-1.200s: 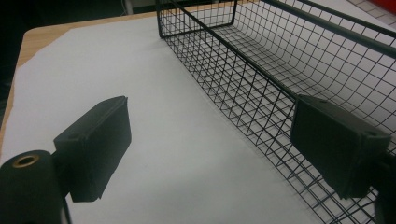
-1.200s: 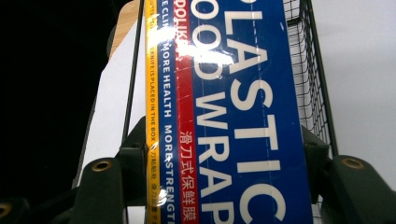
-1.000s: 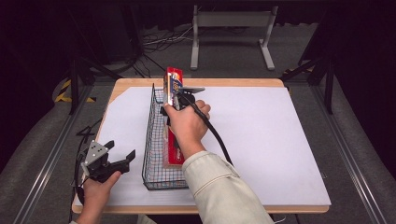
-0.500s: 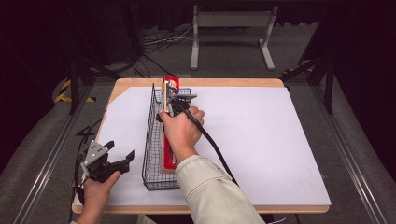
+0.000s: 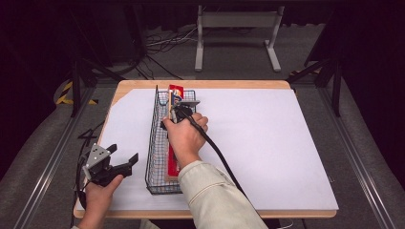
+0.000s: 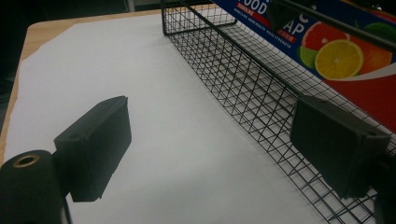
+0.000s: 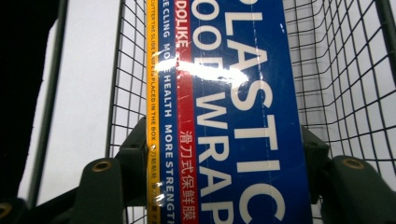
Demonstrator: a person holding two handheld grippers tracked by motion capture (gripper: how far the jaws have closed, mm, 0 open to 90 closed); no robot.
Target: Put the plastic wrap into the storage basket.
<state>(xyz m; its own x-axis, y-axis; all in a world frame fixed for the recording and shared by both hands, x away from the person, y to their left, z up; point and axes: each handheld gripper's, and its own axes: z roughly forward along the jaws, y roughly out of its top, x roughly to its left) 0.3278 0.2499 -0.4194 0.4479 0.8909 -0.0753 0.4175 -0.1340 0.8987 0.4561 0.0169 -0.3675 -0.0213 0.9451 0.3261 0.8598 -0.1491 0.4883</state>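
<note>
A long black wire-mesh basket [image 5: 157, 143] lay lengthwise on the white paper sheet [image 5: 267, 143] that covered the wooden table [image 5: 210, 85], sitting toward nine o'clock of the table's middle. Inside it lay a long red-and-blue cardboard box of plastic food wrap [image 5: 175, 93], its far end reaching the twelve o'clock end of the basket. The right gripper [image 5: 177, 110], held in the person's right hand [image 5: 185, 136], was down in the basket with its jaws pressed against both long sides of the box — in the right gripper view the box [image 7: 224, 112] filled the gap between them, mesh [image 7: 345, 65] showing on either side. The left gripper [image 5: 119, 164] sat at about seven o'clock near the table's near corner, held in the left hand [image 5: 98, 195]; its jaws stood wide apart on nothing, pointed toward the basket wall [image 6: 243, 79] — the box's citrus print [image 6: 341, 56] showed beyond.
</note>
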